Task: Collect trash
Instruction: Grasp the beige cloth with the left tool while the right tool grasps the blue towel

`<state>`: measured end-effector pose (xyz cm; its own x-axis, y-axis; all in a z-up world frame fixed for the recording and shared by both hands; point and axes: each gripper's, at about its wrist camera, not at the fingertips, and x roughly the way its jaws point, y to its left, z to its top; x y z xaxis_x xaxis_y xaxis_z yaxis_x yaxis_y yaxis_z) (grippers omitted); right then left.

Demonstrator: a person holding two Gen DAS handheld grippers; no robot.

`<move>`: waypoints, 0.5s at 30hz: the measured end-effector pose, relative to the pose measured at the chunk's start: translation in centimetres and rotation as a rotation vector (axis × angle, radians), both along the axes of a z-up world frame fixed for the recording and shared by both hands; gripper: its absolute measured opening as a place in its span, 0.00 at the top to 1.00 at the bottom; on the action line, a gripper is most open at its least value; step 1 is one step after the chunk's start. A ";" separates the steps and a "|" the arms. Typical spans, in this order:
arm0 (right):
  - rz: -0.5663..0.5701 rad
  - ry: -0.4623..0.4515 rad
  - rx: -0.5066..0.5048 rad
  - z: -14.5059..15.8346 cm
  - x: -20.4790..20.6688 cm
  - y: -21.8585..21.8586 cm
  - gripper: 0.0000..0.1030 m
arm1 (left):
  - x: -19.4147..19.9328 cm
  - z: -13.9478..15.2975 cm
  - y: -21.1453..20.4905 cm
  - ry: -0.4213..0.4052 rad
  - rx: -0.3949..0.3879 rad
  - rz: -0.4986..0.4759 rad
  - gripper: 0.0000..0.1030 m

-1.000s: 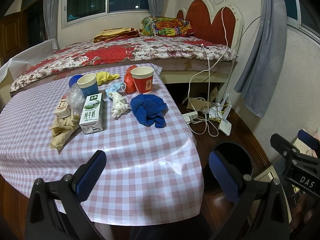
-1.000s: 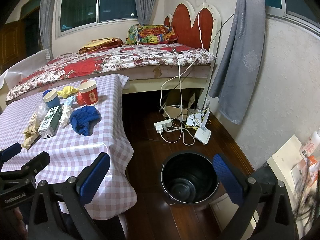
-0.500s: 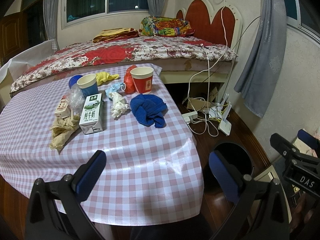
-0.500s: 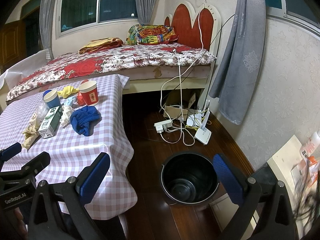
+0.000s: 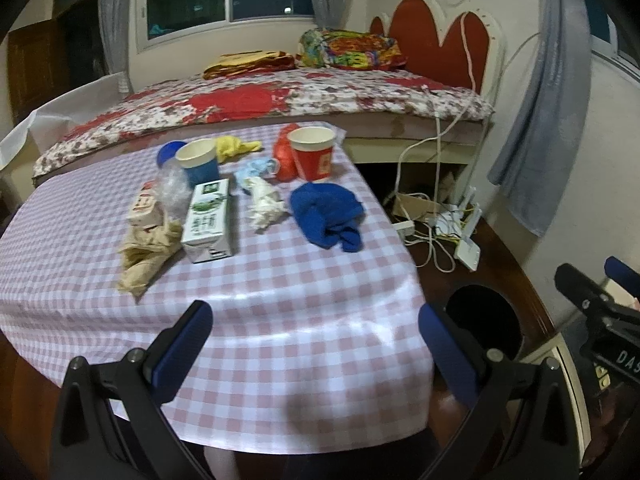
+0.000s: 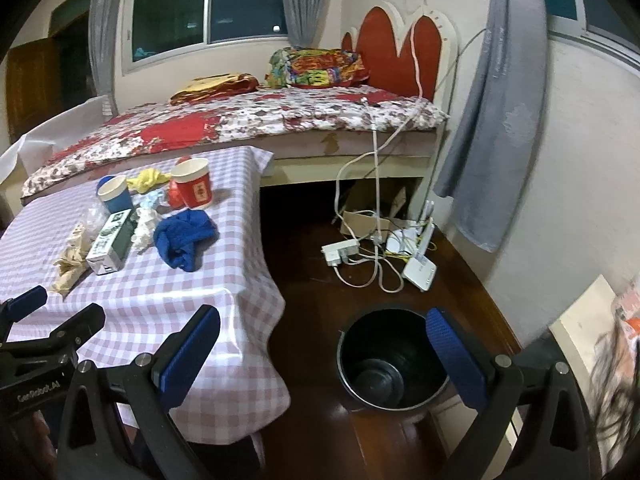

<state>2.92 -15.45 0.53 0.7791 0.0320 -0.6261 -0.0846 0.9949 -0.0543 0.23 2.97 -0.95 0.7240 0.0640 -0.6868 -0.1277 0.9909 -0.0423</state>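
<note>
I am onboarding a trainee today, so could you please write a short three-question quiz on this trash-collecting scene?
1. True or false: the round black plastic bin stands on the checked table.
2. What lies nearest the crumpled blue cloth: A yellow rag, B white crumpled tissue, C blue paper cup?
3. Are the left gripper and right gripper holding anything?

Key: 1 false, on the floor. 2 B. 3 No, both open.

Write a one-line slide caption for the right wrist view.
Open right gripper above an empty black bin, littered checked table alongside.
</note>
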 end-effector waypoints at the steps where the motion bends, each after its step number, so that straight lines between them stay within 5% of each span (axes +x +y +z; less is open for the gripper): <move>1: 0.010 0.000 0.005 0.0 0.2 0.3 0.00 | 0.1 -0.1 0.8 -0.001 0.003 0.016 0.00; 15: 0.306 -0.005 0.041 -0.7 2.8 9.9 0.00 | 0.4 -2.3 9.9 0.027 0.125 0.205 0.00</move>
